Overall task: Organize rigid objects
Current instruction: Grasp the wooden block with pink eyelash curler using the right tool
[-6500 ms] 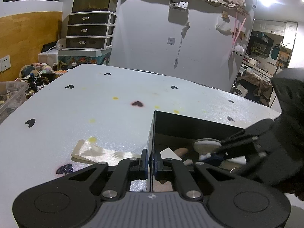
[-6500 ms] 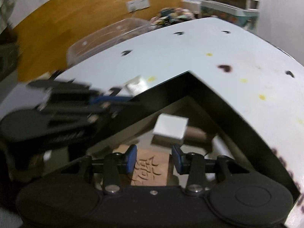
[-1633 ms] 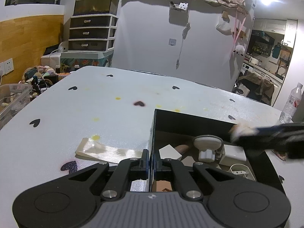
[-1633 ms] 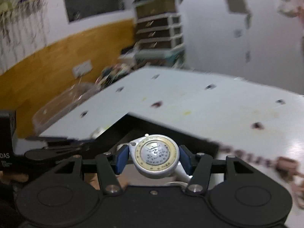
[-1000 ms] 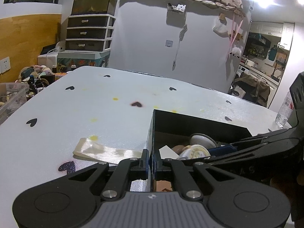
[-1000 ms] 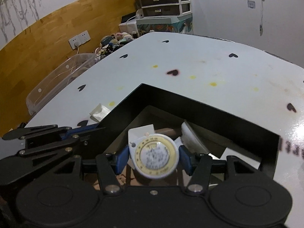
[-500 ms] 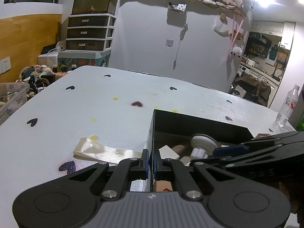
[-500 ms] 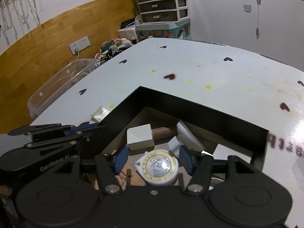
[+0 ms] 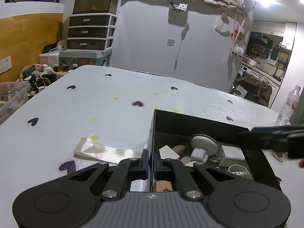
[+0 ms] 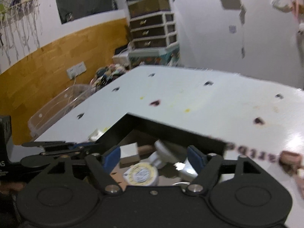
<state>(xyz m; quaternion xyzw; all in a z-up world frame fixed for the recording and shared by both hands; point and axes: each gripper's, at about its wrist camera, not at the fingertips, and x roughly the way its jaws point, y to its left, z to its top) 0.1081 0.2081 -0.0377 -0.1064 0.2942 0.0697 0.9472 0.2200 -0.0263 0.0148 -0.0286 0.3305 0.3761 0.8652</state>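
Note:
A black open box (image 9: 199, 121) sits on the white table. My left gripper (image 9: 150, 157) is shut on the box's left wall. Inside lie a white cube (image 9: 169, 152), a white suction knob (image 9: 201, 146) and a white charger (image 9: 233, 152). In the right wrist view a round white dial with a yellow ring (image 10: 141, 174) rests in the box (image 10: 171, 131), below my right gripper (image 10: 153, 155). Its jaws are opening wide, and the pads touch nothing. The right gripper (image 9: 275, 134) shows as a dark blur over the box's right side. The left gripper (image 10: 62, 148) holds the wall at left.
A cream ribbon strip (image 9: 106, 151) lies on the table left of the box. A beaded bracelet (image 10: 266, 157) lies right of the box. A water bottle (image 9: 288, 104) stands at the table's far right edge. A clear plastic bin (image 9: 11, 95) sits beyond the left edge.
The right gripper let go of the round dial, which now lies in the box. Its jaws spread wide and it drew back and up. The left gripper stayed put.

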